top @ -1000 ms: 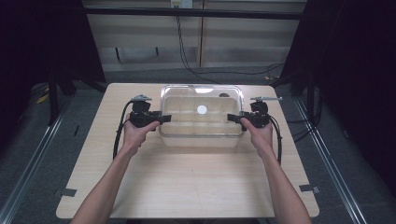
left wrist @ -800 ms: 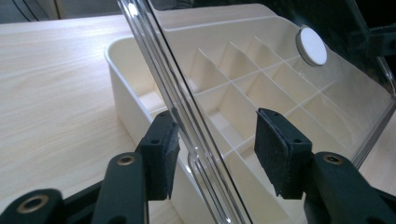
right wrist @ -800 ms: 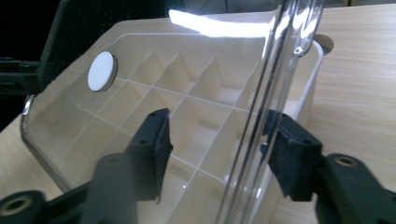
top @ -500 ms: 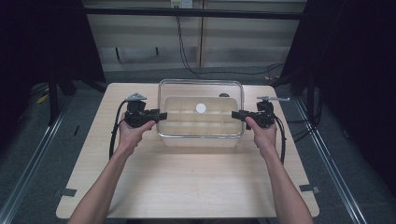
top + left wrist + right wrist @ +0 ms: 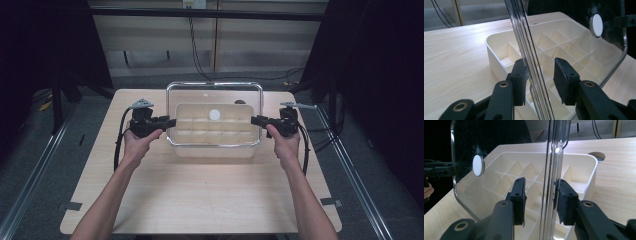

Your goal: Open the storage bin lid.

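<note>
A: What does the clear lid (image 5: 215,114) look like to handle?

B: Stiff, thin and probably light, with a smooth edge that could slip. I'd hold it by the two short edges, at 9 and 3 o'clock, which is where the grippers are. It sits above the cream divided tray (image 5: 214,151) near the middle of the table (image 5: 200,200), with a white round knob (image 5: 215,114) at its centre.

A: Left side first?

B: The left gripper (image 5: 170,121) points toward 3 o'clock, forearm coming up from 7. In the left gripper view its jaws straddle the lid's edge; one pad (image 5: 520,80) touches it, the other stands off with a gap.

A: And the right?

B: The right gripper (image 5: 254,120) mirrors it, pointing toward 9 o'clock. Its jaws also bracket the edge, one pad against it, the other just clear. Whether either grip is firm, I cannot tell.
</note>
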{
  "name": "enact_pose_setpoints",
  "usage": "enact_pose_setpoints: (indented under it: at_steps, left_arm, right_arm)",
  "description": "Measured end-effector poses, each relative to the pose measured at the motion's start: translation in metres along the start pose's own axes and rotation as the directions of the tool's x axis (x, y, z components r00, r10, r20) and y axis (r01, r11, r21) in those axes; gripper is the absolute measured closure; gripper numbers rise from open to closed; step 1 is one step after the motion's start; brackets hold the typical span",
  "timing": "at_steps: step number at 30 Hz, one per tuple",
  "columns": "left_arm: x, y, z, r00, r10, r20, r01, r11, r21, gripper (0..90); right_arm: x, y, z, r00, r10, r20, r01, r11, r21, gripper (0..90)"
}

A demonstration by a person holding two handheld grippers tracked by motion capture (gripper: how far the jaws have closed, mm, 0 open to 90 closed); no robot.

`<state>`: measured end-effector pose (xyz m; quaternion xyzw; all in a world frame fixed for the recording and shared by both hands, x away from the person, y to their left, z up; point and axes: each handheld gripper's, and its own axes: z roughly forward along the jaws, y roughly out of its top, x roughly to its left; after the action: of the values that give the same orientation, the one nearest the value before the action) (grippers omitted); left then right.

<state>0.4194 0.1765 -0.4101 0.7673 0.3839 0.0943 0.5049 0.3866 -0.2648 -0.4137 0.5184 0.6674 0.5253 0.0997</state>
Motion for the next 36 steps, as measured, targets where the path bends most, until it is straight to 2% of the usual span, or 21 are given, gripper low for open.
enact_pose_setpoints:
  at_steps: [4, 6, 12, 15, 18, 24, 31, 36]
  left_arm:
    - [-0.001, 0.000, -0.005, 0.9997, 0.010, 0.021, -0.010, 0.9999, -0.011, 66.6]
    - [-0.002, 0.000, -0.008, 0.9992, 0.019, 0.034, -0.018, 0.9996, -0.022, 68.5]
    - [-0.006, -0.001, -0.014, 0.9994, 0.020, 0.029, -0.018, 0.9986, -0.051, 70.7]
    - [-0.008, -0.003, -0.016, 0.9993, 0.030, 0.021, -0.029, 0.9984, -0.048, 71.0]
    - [-0.010, -0.005, -0.017, 0.9993, 0.025, 0.027, -0.023, 0.9972, -0.072, 71.4]
    - [-0.010, -0.007, -0.018, 0.9989, 0.038, 0.026, -0.037, 0.9975, -0.061, 71.5]
    - [-0.013, -0.004, -0.028, 0.9985, 0.044, 0.033, -0.041, 0.9953, -0.088, 72.7]
    - [-0.017, -0.005, -0.030, 0.9988, 0.031, 0.037, -0.028, 0.9952, -0.094, 72.9]
  right_arm:
    - [0.004, 0.001, -0.005, 0.9996, -0.030, 0.000, 0.030, 1.000, 0.001, 64.4]
    - [0.004, 0.001, -0.009, 0.9996, -0.028, -0.006, 0.028, 1.000, -0.011, 65.2]
    - [0.006, 0.000, -0.014, 0.9992, -0.037, -0.014, 0.037, 0.999, -0.039, 65.8]
    - [0.008, 0.001, -0.015, 0.9984, -0.055, -0.016, 0.054, 0.998, -0.038, 66.1]
    - [0.009, 0.002, -0.017, 0.9975, -0.069, -0.017, 0.068, 0.996, -0.051, 66.3]
    - [0.012, 0.001, -0.021, 0.9966, -0.081, -0.016, 0.080, 0.995, -0.057, 66.6]
    - [0.020, 0.003, -0.030, 0.9933, -0.110, -0.036, 0.106, 0.990, -0.090, 67.8]
    - [0.022, 0.001, -0.034, 0.9927, -0.114, -0.041, 0.109, 0.988, -0.108, 68.1]
